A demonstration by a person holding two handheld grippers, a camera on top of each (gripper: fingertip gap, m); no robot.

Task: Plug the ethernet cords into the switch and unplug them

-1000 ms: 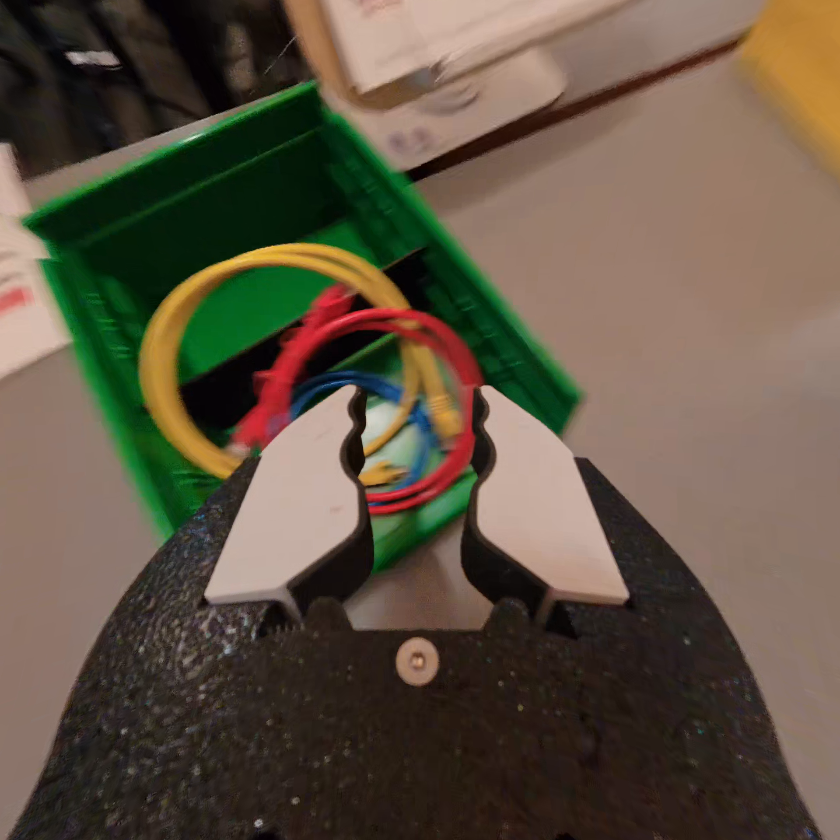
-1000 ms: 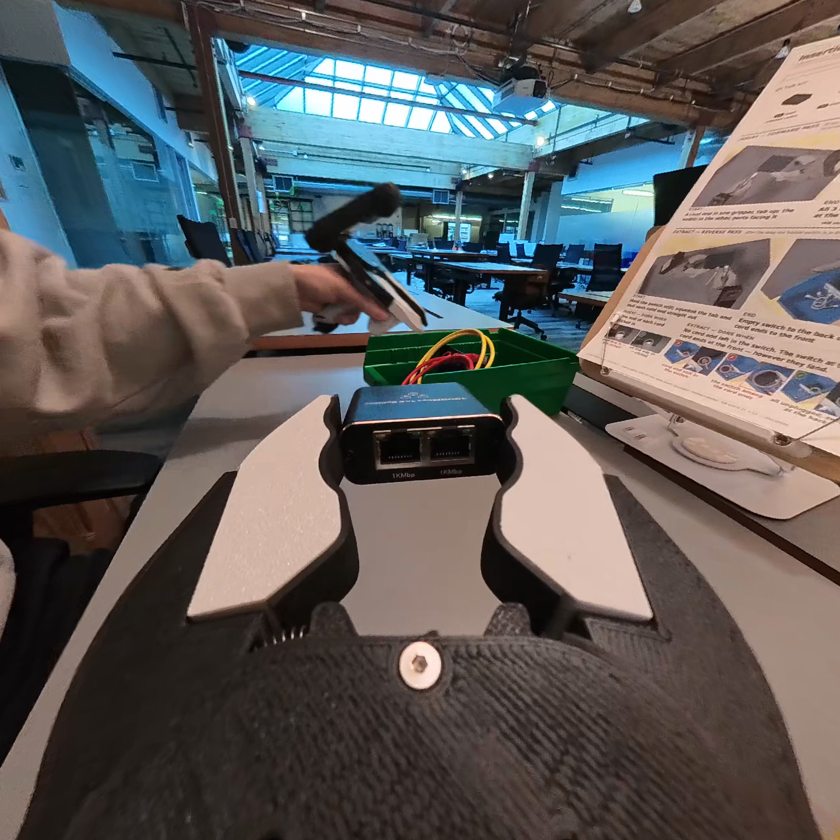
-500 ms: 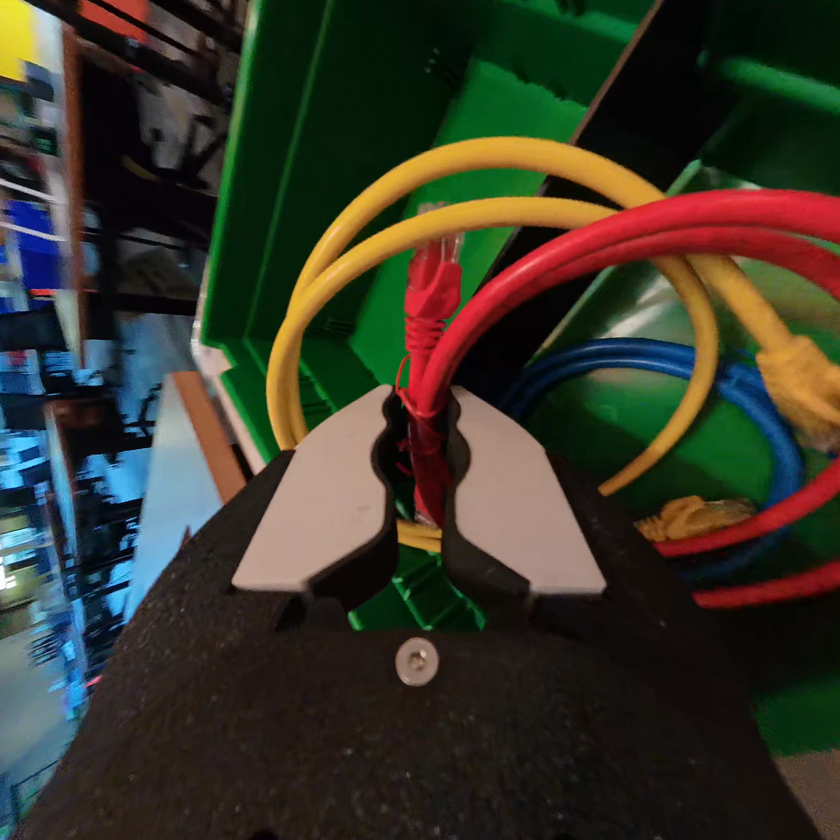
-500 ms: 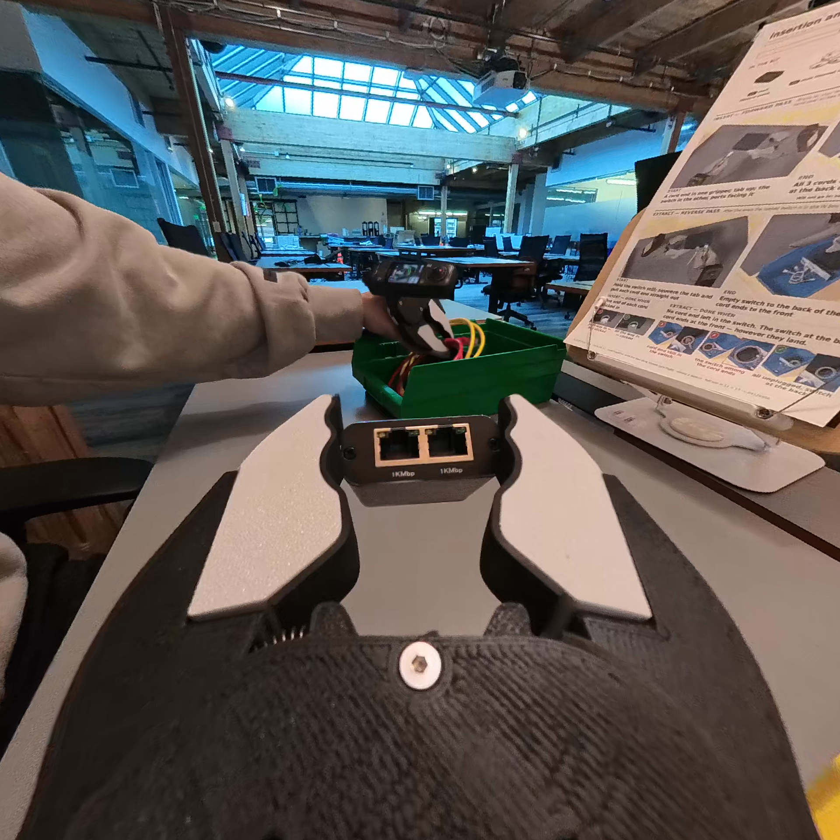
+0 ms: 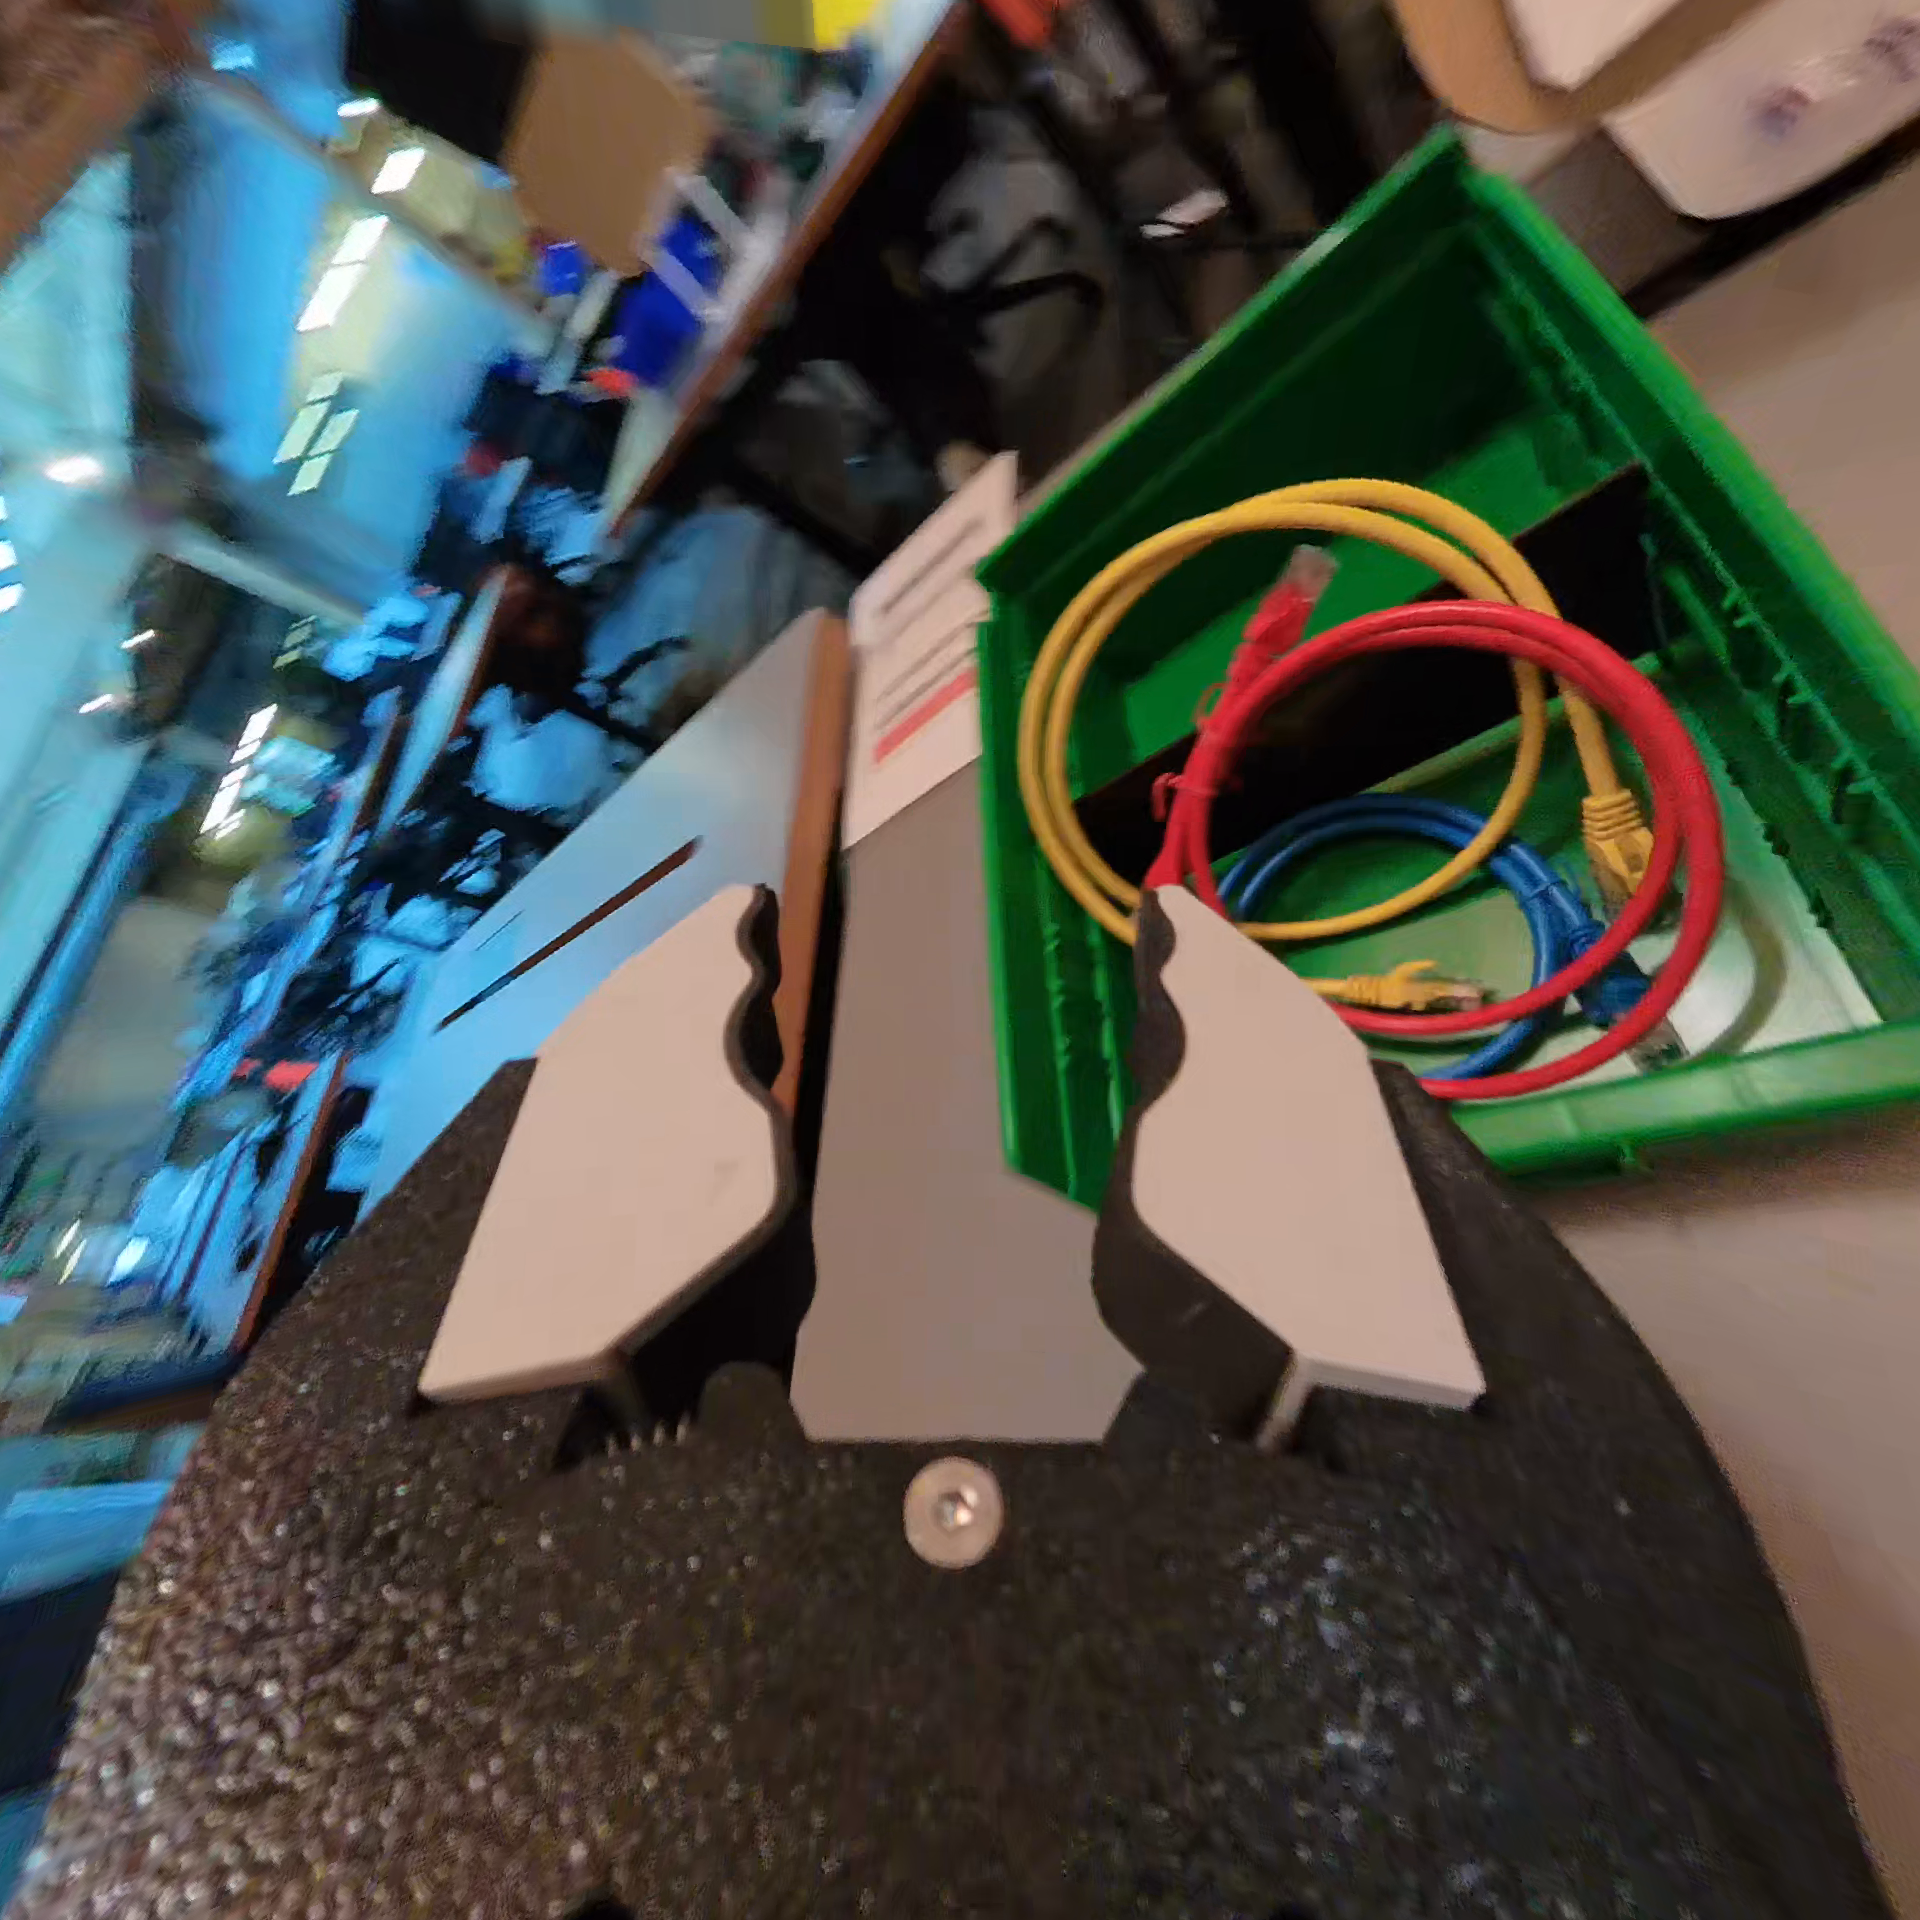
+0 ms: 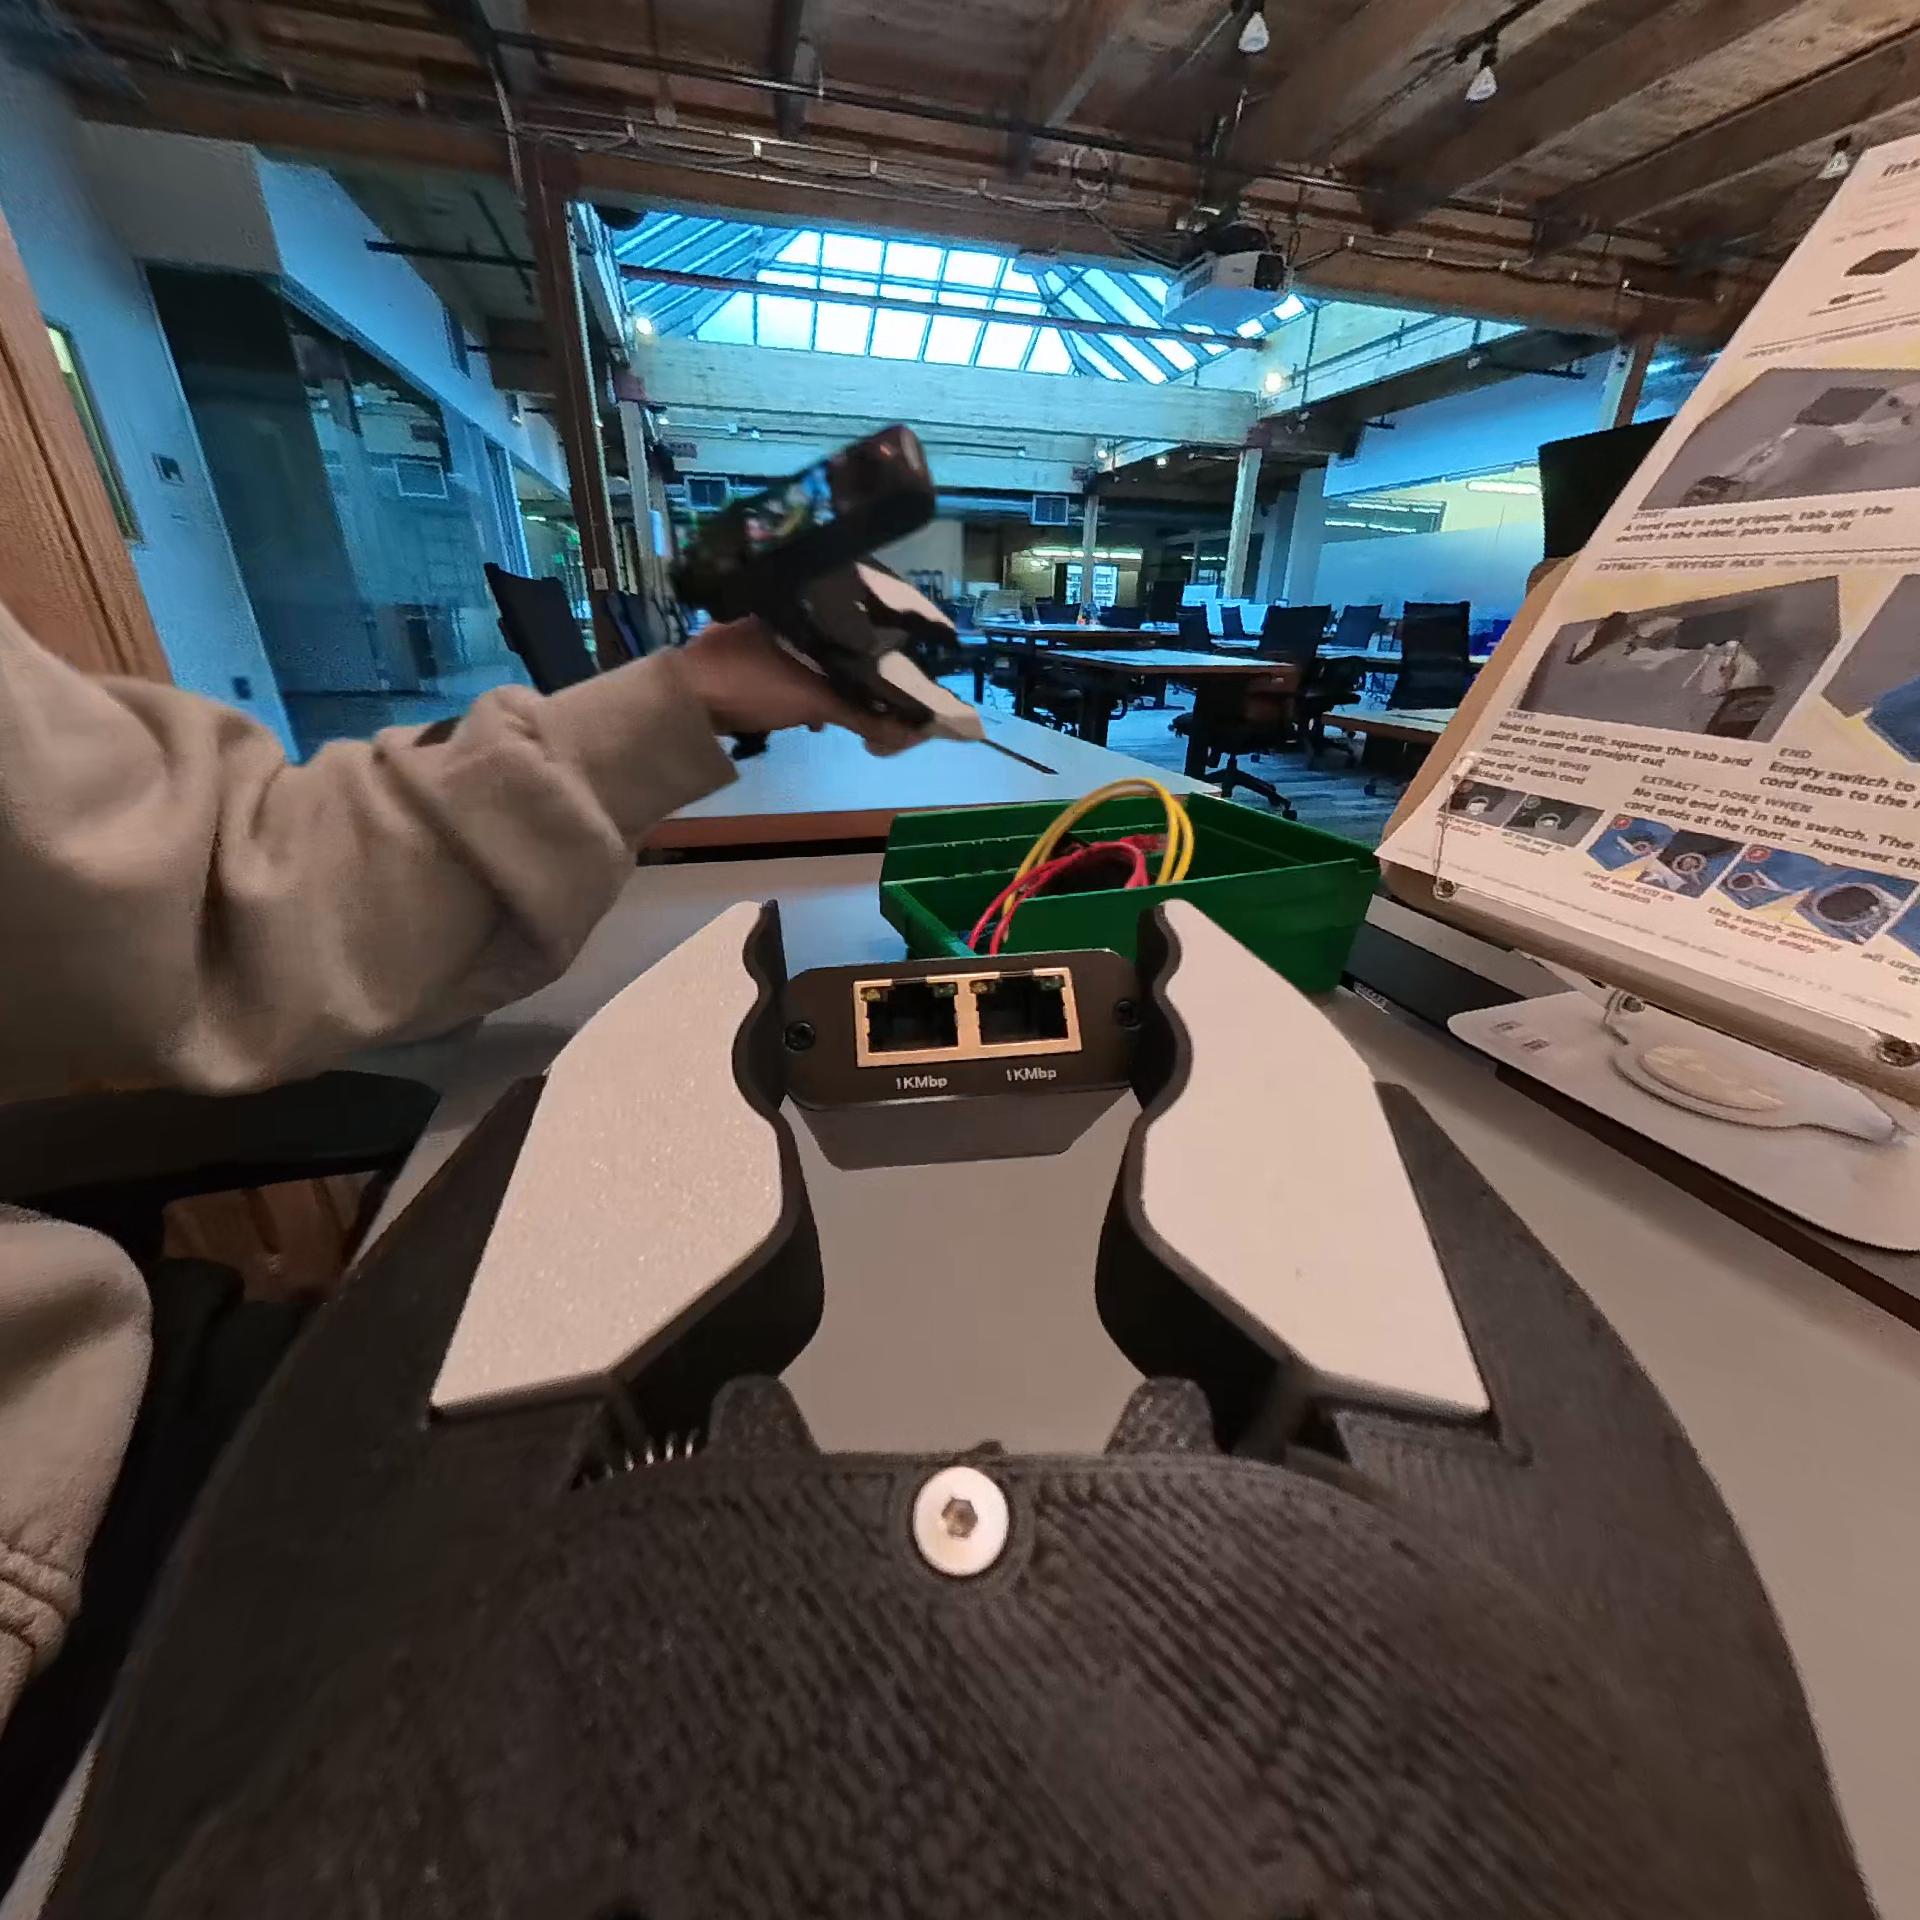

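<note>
Two empty ports on the switch (image 6: 958, 1039) face near, clamped between the right gripper (image 6: 958, 1023) jaws. Left gripper (image 5: 956, 914), jaws apart and empty, hangs left of the green bin (image 5: 1756, 582) holding the coiled cords (image 5: 1455, 831).

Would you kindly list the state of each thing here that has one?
Left gripper: open, empty, raised beside the bin.
Right gripper: shut on the switch.
Switch: held, both ports empty.
Red cord: coiled in the bin, unplugged.
Yellow cord: coiled, unplugged.
Blue cord: coiled, unplugged.
</note>
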